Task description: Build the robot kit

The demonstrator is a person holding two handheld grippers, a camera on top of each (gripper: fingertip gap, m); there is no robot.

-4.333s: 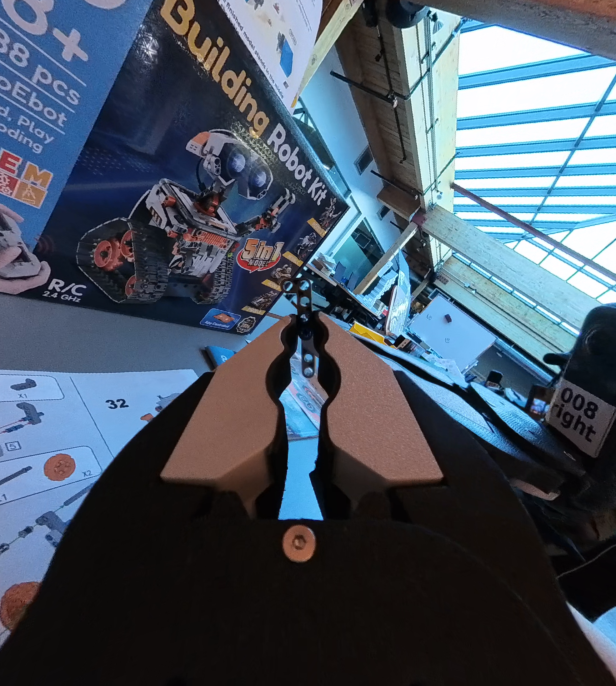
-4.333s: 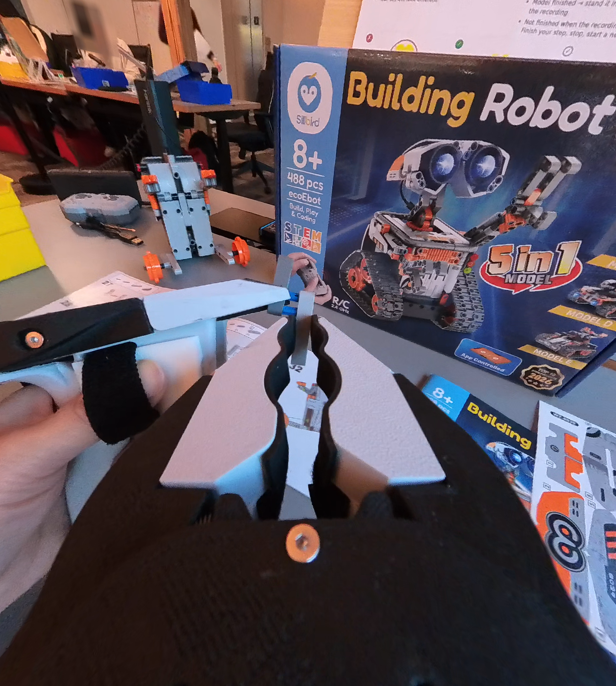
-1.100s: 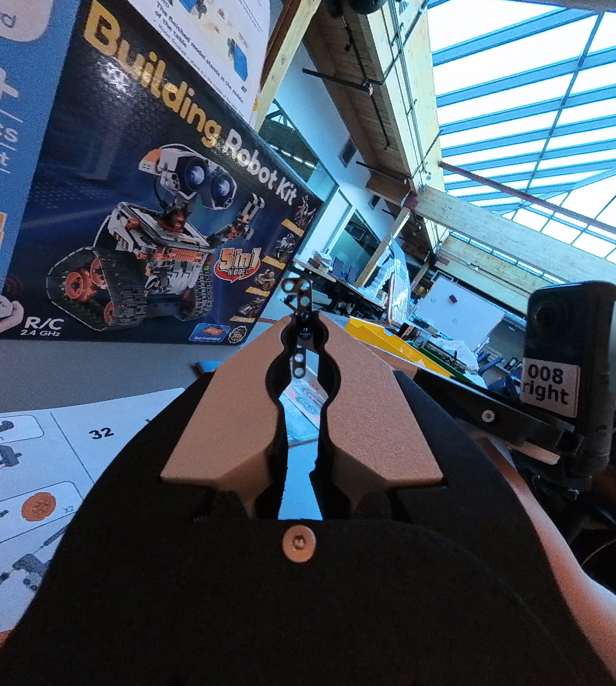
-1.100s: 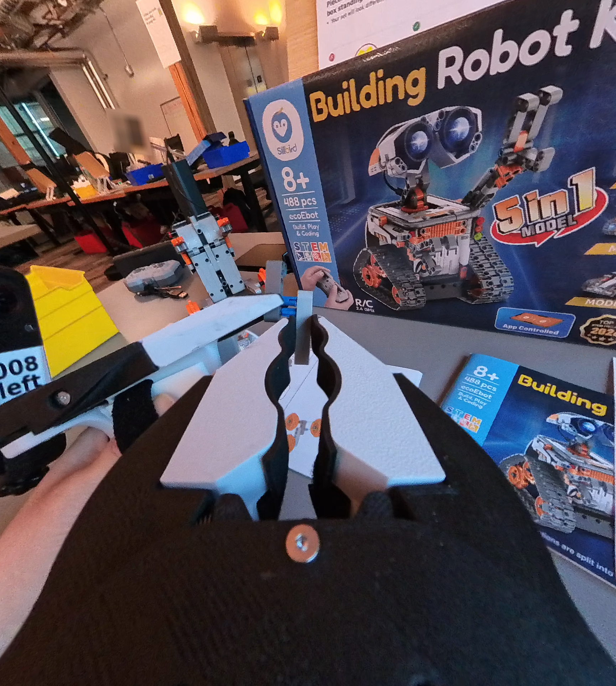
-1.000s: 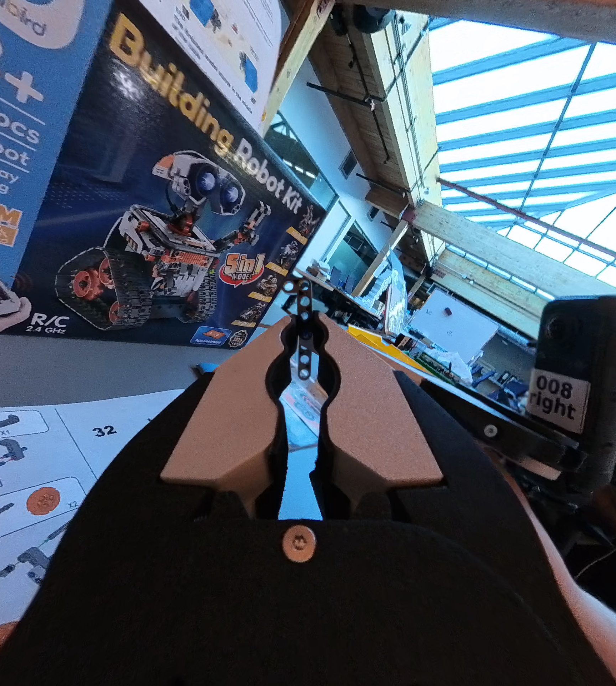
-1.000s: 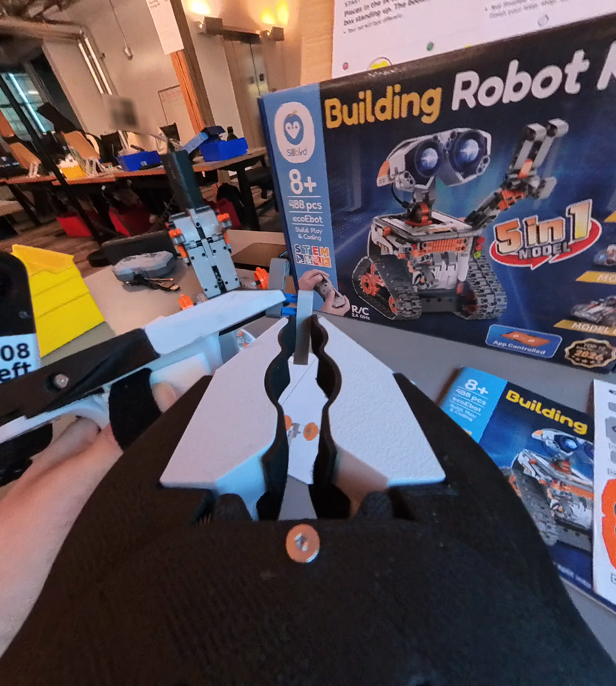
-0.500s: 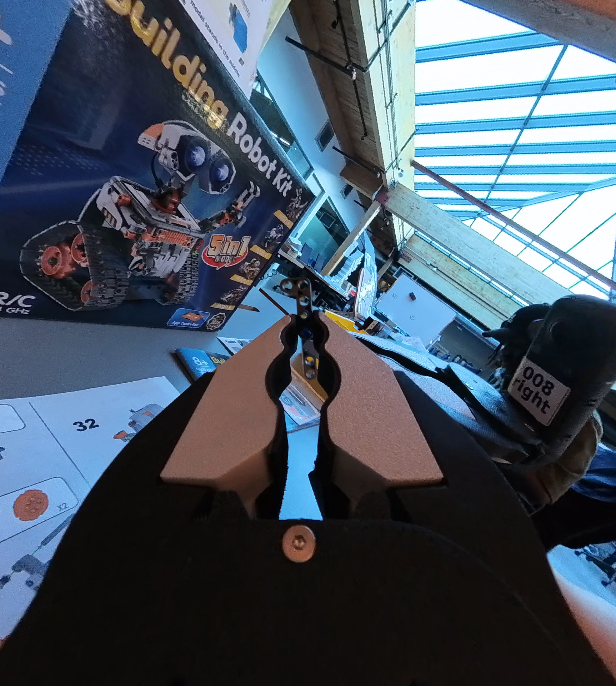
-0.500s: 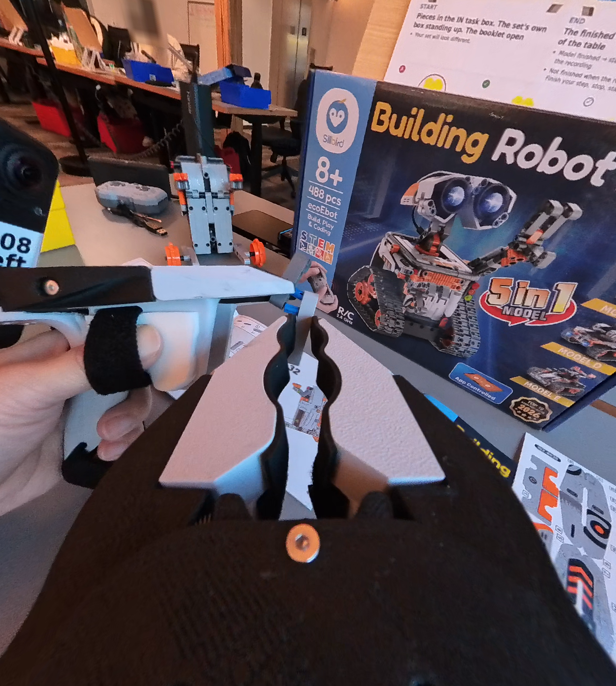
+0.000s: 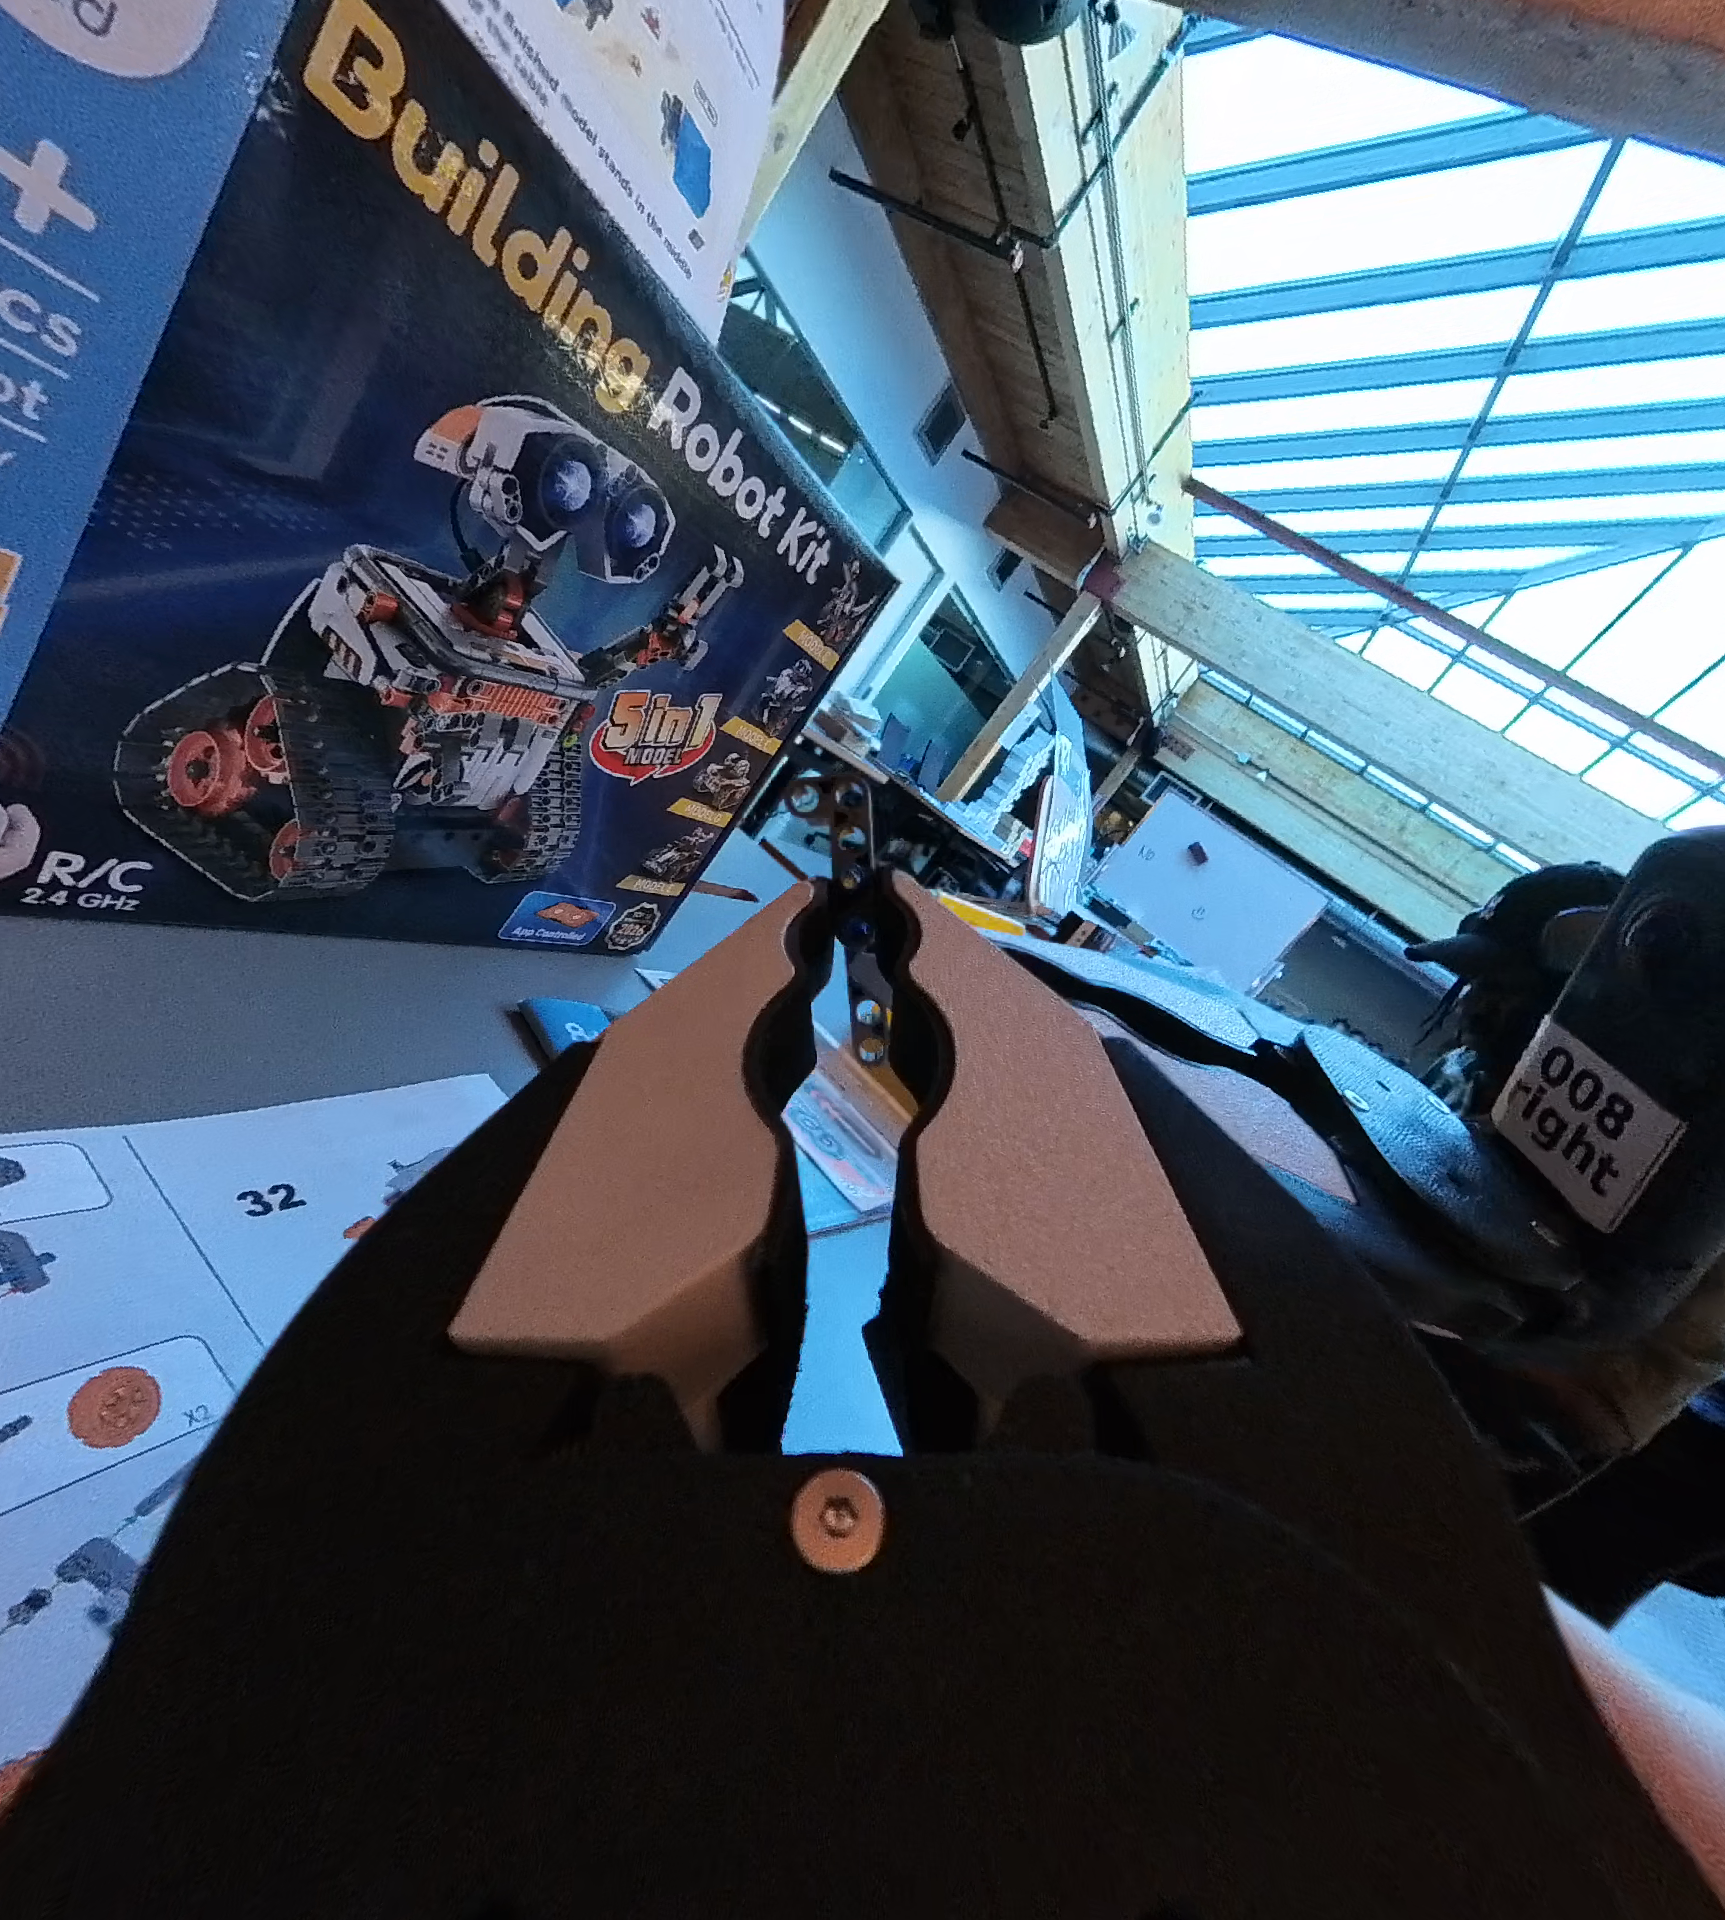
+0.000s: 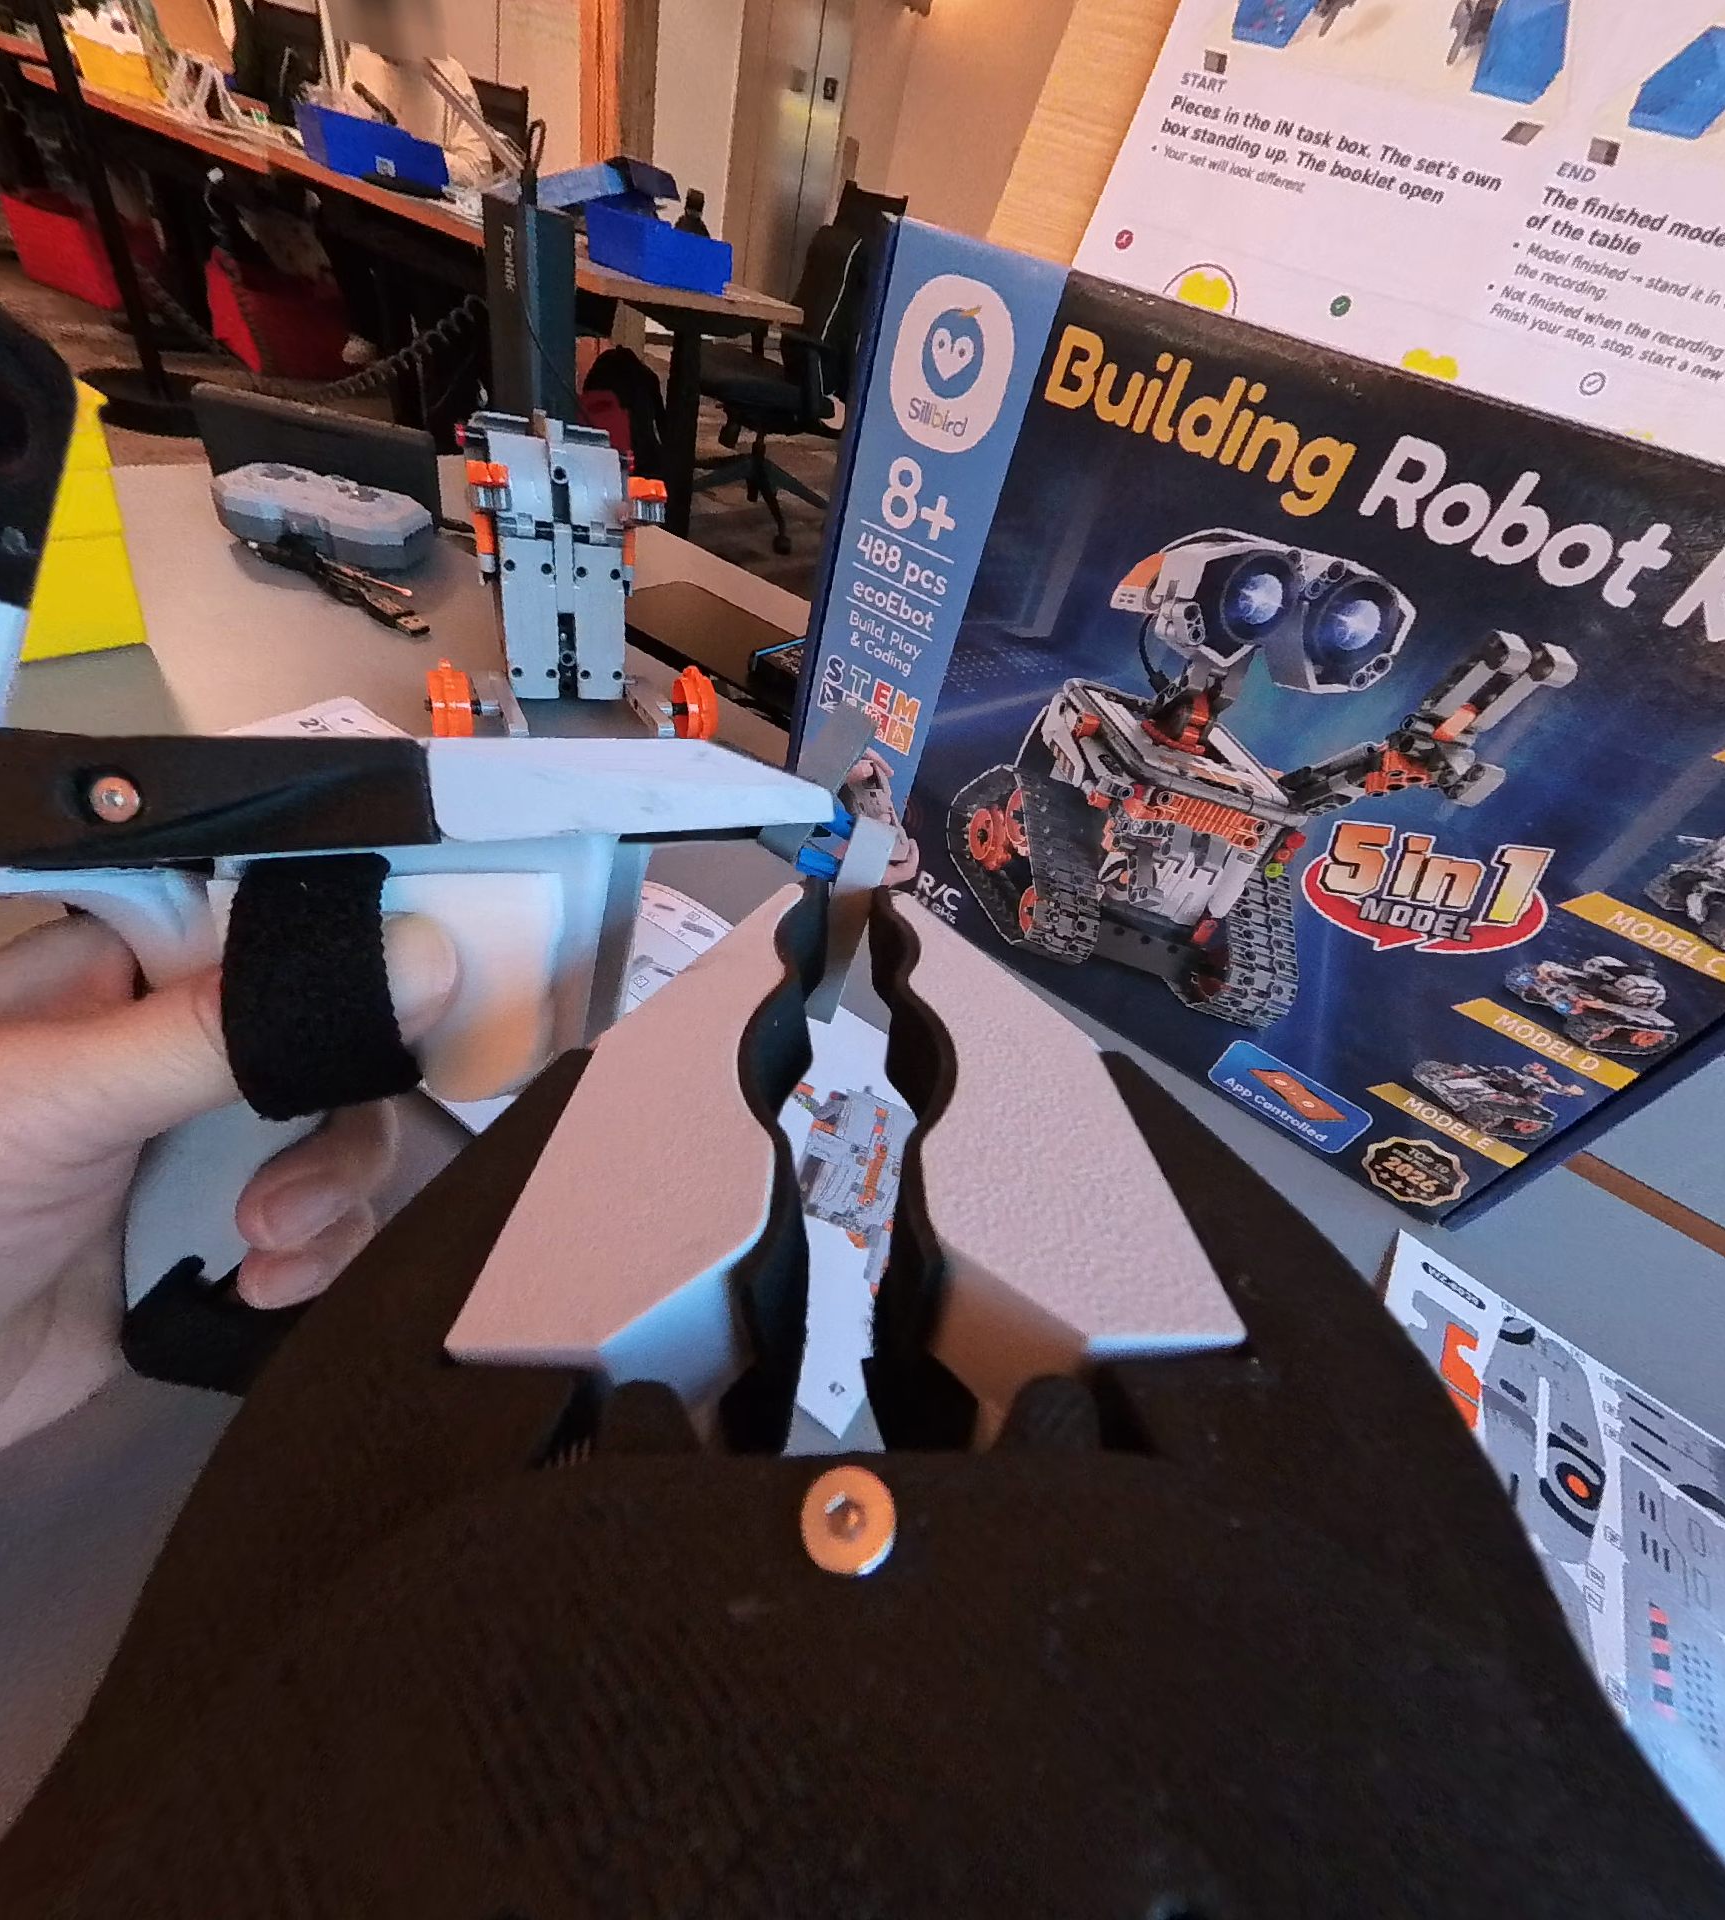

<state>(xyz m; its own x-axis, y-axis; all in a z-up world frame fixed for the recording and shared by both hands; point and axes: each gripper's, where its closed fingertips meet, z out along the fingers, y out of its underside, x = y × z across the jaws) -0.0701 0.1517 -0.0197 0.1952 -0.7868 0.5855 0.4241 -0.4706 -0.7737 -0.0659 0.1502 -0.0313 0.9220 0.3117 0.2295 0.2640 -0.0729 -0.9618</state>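
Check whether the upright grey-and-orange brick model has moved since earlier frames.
No: the grey-and-orange brick model still stands left of the blue cardboard kit box, beside the grey controller.

Upright kit box (image 10: 1357, 727), instruction booklet (image 9: 110, 1299)

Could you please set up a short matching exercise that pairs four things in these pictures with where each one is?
Things:
1. grey beam
2. half-built model
3. kit box
4. sticker sheet

Places:
A. lying flat on the table, far right
B. standing upright behind the booklets
C. clamped in the right gripper
D. standing on the table, left of the box

Pairs: 1-C, 2-D, 3-B, 4-A
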